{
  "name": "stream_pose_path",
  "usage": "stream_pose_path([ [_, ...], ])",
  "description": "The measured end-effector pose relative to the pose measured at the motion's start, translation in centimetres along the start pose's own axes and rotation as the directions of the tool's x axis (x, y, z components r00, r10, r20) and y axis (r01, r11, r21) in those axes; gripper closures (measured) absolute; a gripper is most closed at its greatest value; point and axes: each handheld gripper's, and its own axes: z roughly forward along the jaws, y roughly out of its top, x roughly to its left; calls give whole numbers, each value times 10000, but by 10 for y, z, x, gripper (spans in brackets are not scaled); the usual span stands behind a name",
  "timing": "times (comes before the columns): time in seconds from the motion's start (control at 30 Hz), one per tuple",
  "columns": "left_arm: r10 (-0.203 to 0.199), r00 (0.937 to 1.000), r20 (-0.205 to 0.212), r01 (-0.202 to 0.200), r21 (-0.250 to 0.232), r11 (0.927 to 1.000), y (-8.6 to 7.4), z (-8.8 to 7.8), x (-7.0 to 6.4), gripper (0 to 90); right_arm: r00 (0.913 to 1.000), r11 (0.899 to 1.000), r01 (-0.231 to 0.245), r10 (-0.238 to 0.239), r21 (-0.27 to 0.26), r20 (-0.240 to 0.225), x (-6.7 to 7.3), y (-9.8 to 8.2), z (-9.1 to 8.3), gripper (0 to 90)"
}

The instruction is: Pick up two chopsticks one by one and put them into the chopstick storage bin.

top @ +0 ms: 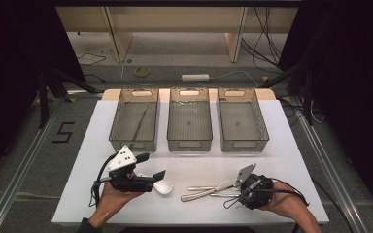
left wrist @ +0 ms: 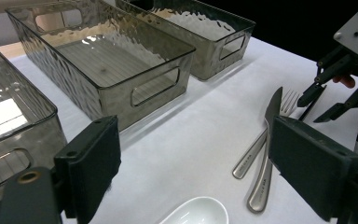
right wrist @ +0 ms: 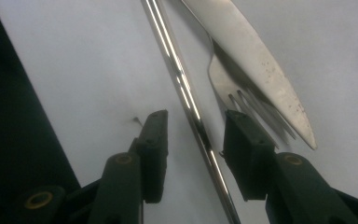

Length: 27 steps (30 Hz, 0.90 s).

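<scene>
One chopstick (top: 141,122) lies sorted in a bin (top: 134,121); your right gripper (right wrist: 196,135) straddles another (right wrist: 186,100) unclenched, left gripper (left wrist: 196,172) released; knife (top: 209,190), fork (top: 212,186), spoon (top: 162,186) remain.

Knife (left wrist: 266,154) and fork (left wrist: 261,142) between open tongs (left wrist: 196,172)

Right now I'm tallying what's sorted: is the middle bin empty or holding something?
Empty: the middle bin shows only its bare ribbed floor in the high view.
</scene>
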Motion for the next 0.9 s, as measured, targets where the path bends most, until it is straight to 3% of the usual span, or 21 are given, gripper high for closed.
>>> stream_pose_path([
  [0.3,13,10000,79,-13,21,10000,0,1,-1,165,9998,9975,171,-177,681,83,-4,-1,7,688],
  [0.53,-35,9999,99,36,-10,10000,1,1,0,165,9995,9961,117,-90,870,-307,-8,0,8,747],
  [0.9,40,9999,131,-40,12,10000,1,2,-1,165,9967,9882,750,-702,1335,-405,-6,6,9,800],
])
